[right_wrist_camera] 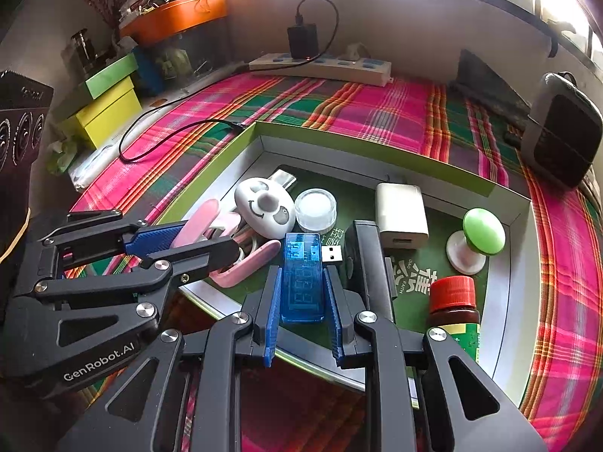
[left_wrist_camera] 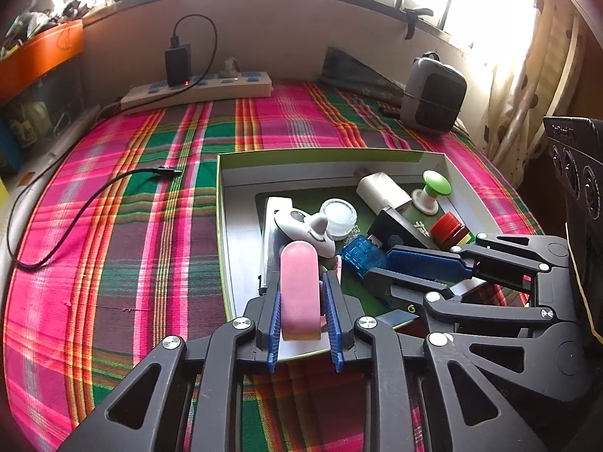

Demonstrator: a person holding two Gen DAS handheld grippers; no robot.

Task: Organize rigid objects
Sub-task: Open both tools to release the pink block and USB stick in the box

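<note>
A shallow box with green-edged walls sits on a pink and green plaid cloth, and the small hard things lie gathered inside it.

The left gripper has its blue pads on either side of a pink clip-shaped piece at the near edge of the box; the pads sit right against it, though I cannot tell whether they still press. In the right wrist view the same gripper reaches in from the left, and the words "GenRobot.AI" read in white along its black frame.

The right gripper is clamped on a clear blue USB stick with a digit display on its face, its metal plug pointing right.

Around them in the box lie a white oval toy with a smiling face, a clear round jar, a white charger block, a green-capped knob on a white base, a black block and a red-capped brown bottle. White Chinese characters with the small word "FAITH" are printed on the green floor of the box.

Behind, a white power strip carries a black adapter, and a grey speaker stands at the back right.
</note>
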